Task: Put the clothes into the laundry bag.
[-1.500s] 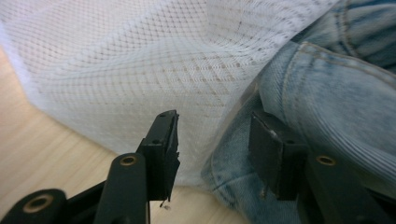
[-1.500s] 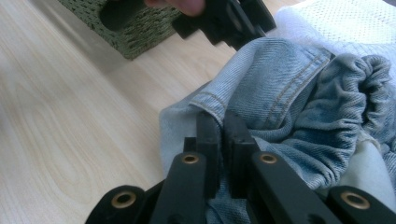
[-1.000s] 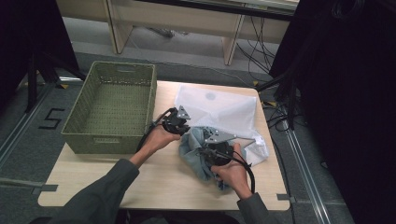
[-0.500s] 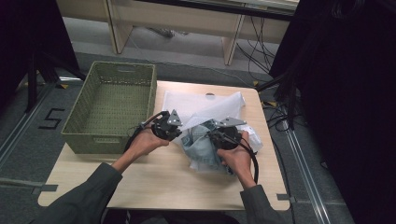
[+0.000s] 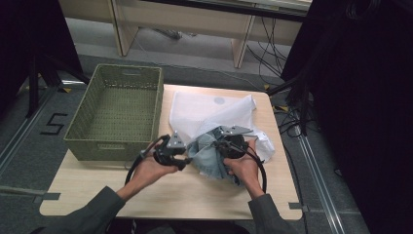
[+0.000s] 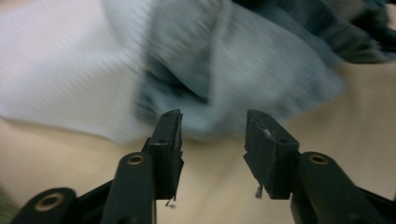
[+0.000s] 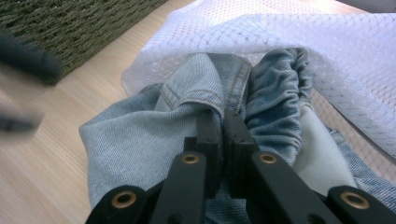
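Note:
A crumpled pair of light blue jeans [image 5: 208,161] lies at the mouth of a white mesh bag [image 5: 209,109] on the wooden table [image 5: 146,195]. My right gripper [image 7: 223,119] is shut on a seamed fold of the jeans [image 7: 140,140], with the mesh bag [image 7: 299,42] draped over the denim behind it. My left gripper [image 6: 215,126] stands open just short of the blurred jeans [image 6: 243,70]; its jaws have just been opening and nothing is between them. In the high view the left gripper [image 5: 182,158] sits left of the denim and the right gripper [image 5: 221,148] on top of it.
A green woven basket [image 5: 78,129] stands at the table's left, close to my left hand; its wall [image 7: 70,23] also appears in the right gripper view. Bare tabletop runs along the near edge. Cables and dark stands surround the table on the floor.
My left hand has drawn back toward the near edge, away from the bag's mouth, and its jaws now stand apart. The right gripper has kept its hold on the denim and barely moved.

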A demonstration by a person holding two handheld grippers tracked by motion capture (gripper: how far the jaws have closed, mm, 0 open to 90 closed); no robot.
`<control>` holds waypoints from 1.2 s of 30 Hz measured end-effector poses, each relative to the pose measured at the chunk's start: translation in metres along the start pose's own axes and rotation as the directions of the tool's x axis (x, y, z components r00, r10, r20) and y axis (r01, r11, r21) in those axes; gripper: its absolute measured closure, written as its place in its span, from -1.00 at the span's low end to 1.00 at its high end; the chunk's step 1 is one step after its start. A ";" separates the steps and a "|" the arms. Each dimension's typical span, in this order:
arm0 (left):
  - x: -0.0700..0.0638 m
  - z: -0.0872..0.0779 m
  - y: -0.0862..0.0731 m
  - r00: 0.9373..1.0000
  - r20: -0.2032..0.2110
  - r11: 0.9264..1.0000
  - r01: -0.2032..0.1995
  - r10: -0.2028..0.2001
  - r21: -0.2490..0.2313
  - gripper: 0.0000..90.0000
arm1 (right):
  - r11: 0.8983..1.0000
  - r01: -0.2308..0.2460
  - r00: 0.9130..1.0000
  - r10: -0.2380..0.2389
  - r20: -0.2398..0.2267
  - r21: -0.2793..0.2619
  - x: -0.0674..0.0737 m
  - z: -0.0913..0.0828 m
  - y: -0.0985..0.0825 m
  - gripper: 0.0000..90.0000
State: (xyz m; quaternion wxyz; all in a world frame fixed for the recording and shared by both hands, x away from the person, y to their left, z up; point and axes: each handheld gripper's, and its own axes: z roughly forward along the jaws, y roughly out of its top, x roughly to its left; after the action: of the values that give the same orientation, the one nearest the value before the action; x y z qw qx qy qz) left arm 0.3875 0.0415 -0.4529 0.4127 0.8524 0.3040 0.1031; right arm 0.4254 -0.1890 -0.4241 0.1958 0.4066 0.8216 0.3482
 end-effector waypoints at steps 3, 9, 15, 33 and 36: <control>-0.015 0.013 -0.015 0.998 0.032 0.998 0.046 -0.047 0.032 0.09 | 1.000 -0.002 1.000 0.002 0.001 -0.001 0.000 0.000 0.000 0.94; -0.029 0.046 -0.019 0.996 0.037 0.995 0.082 -0.084 0.056 -0.09 | 1.000 0.004 1.000 -0.004 0.000 -0.003 0.000 0.000 0.000 0.93; -0.034 0.077 -0.015 0.994 -0.036 0.994 0.106 -0.105 0.027 -0.17 | 1.000 -0.001 1.000 0.001 0.008 -0.011 0.000 0.001 0.000 0.93; -0.027 0.068 -0.030 0.999 -0.046 1.000 0.010 -0.009 0.024 0.95 | 0.999 0.043 0.998 -0.043 0.048 -0.011 0.001 -0.002 0.001 0.93; -0.029 0.059 -0.036 0.999 -0.035 0.999 0.008 -0.007 0.036 0.95 | 0.998 0.060 0.998 -0.060 0.022 0.001 0.006 -0.004 0.001 0.94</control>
State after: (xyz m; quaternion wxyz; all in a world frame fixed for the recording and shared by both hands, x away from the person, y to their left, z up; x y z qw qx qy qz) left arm 0.3743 0.0031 -0.5162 0.3921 0.8568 0.3159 0.1107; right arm 0.4201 -0.1859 -0.4212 0.2153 0.3857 0.8313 0.3372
